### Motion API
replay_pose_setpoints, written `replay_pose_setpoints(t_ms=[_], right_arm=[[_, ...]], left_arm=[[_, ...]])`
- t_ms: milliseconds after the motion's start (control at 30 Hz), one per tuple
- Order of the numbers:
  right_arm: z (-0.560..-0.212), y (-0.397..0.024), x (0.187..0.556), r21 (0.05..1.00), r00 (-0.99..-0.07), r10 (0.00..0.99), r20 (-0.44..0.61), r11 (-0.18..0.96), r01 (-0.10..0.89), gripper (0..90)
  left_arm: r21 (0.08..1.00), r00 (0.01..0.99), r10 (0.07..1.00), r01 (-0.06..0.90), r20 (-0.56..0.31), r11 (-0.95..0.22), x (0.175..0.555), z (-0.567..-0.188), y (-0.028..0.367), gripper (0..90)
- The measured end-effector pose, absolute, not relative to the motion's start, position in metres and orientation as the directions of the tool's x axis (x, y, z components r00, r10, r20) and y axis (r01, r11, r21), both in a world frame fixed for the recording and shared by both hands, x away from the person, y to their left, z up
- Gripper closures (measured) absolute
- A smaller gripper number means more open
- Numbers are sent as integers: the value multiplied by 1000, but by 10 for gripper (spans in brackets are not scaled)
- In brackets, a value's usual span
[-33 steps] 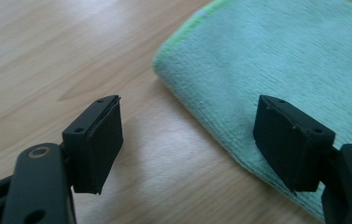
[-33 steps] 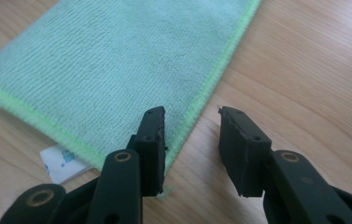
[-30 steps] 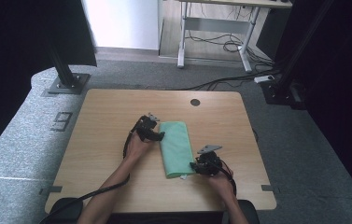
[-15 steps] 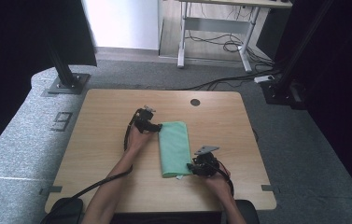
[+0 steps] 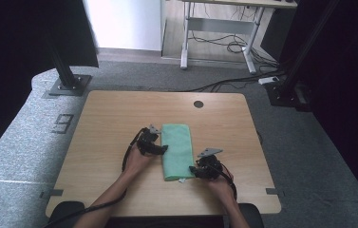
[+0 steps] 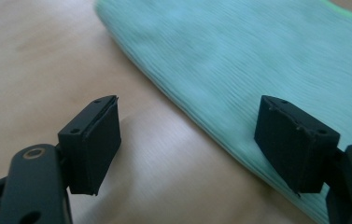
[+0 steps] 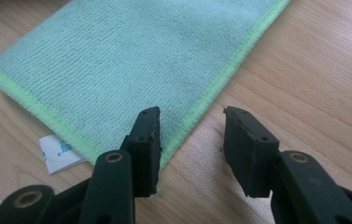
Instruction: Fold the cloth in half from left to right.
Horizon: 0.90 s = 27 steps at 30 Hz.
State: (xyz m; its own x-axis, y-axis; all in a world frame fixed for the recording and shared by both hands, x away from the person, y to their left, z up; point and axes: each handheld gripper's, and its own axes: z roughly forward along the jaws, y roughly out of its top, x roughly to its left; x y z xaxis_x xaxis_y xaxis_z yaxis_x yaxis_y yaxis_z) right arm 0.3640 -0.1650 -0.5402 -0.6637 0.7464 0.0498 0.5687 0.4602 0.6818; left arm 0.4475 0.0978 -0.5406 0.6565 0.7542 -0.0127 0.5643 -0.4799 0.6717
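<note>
A green towel (image 5: 176, 149) lies folded into a long strip on the wooden table (image 5: 110, 118). My left gripper (image 5: 161, 149) is at the middle of its left edge. In the left gripper view its jaws (image 6: 187, 135) stand wide open, and the towel's (image 6: 239, 56) folded edge runs between them untouched. My right gripper (image 5: 193, 170) is at the towel's near right corner. Its jaws (image 7: 192, 140) have just been opening. The hemmed edge of the towel (image 7: 131, 60) passes by the left jaw, with bare wood between the pads. A white label (image 7: 59, 151) sticks out from the near hem.
A round cable hole (image 5: 198, 104) sits near the table's far edge. Beyond the table are two black posts with foot plates (image 5: 67, 85), a desk frame (image 5: 219, 28) and cables on the grey floor.
My left gripper has slid toward the person along the towel's left edge. The right hand has stayed at the near right corner.
</note>
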Motion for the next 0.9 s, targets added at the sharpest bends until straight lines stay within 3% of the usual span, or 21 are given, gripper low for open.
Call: replay_pose_setpoints(t_ms=[400,900], right_arm=[[-539,-154,361,671,-660,750,46,466,577,555],[-542,-118,375,694,-649,759,40,446,565,514]], left_arm=[[663,711,703,540,-29,-519,371,-541,112,217],[684,668,744,554,-26,-474,392,-545,149,197]])
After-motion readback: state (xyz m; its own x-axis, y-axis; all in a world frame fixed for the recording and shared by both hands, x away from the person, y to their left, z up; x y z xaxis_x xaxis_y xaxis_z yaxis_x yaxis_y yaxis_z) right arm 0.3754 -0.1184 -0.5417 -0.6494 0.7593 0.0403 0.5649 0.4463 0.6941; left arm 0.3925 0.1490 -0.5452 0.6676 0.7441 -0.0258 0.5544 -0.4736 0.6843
